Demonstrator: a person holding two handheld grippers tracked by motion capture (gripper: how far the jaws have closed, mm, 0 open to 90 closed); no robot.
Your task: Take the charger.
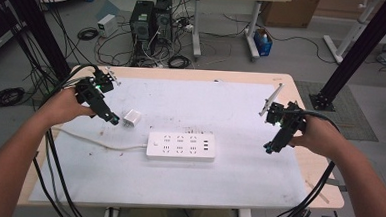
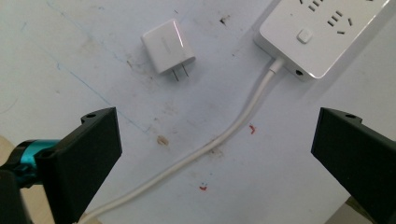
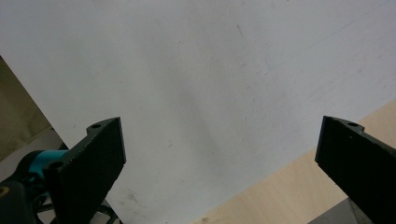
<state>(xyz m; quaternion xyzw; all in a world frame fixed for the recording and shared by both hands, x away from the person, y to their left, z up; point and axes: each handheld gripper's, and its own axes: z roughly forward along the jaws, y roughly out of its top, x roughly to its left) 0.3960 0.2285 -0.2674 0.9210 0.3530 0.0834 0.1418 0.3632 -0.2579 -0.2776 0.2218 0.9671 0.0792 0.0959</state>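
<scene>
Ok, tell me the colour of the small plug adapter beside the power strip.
White plug adapter, clearest in the left gripper view.

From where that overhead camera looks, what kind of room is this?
It looks like a lab or workshop rather than a home. Two computer towers stand on the floor amid loose cables, black frame posts flank the table, and a power strip lies on its white mat.

The power strip (image 2: 322,32) is cut off by the left gripper view's top edge.
</scene>
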